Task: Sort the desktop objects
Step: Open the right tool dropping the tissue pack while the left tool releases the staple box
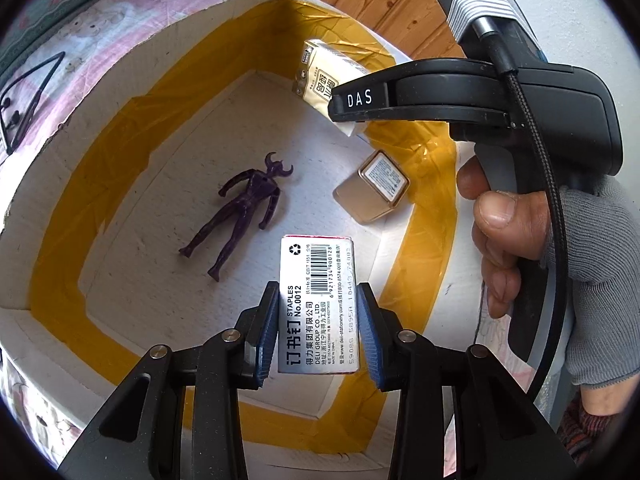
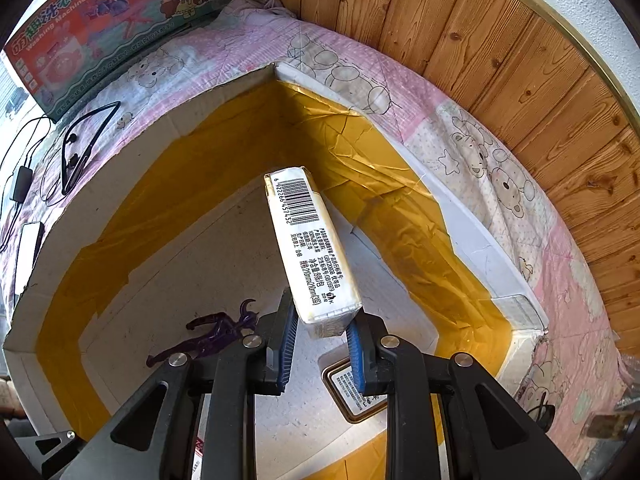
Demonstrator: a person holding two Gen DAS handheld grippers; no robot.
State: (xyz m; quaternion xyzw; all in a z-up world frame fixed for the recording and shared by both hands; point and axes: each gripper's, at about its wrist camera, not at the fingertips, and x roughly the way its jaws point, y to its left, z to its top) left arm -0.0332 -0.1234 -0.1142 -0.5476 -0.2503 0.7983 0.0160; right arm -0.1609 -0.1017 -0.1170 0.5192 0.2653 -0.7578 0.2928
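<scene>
My left gripper [image 1: 318, 328] is shut on a white staples box [image 1: 318, 300] and holds it above the open white cardboard box [image 1: 120, 92] lined with yellow tape. My right gripper [image 2: 322, 344] is shut on a cream tissue pack [image 2: 308, 244] and holds it tilted over the same box [image 2: 120, 152]; the pack also shows in the left wrist view [image 1: 324, 76]. A purple horned toy figure [image 1: 240, 208] lies on the box floor, also in the right wrist view [image 2: 212, 336]. A gold tin [image 1: 372, 188] lies beside it, partly hidden under my right gripper [image 2: 352, 392].
The box rests on a pink cartoon-print cloth [image 2: 480, 152]. Black neckband earphones [image 2: 80, 144] and cables lie left of the box. A toy washing machine carton [image 2: 100, 20] stands at the back left. A wood-panelled wall [image 2: 520, 40] runs behind.
</scene>
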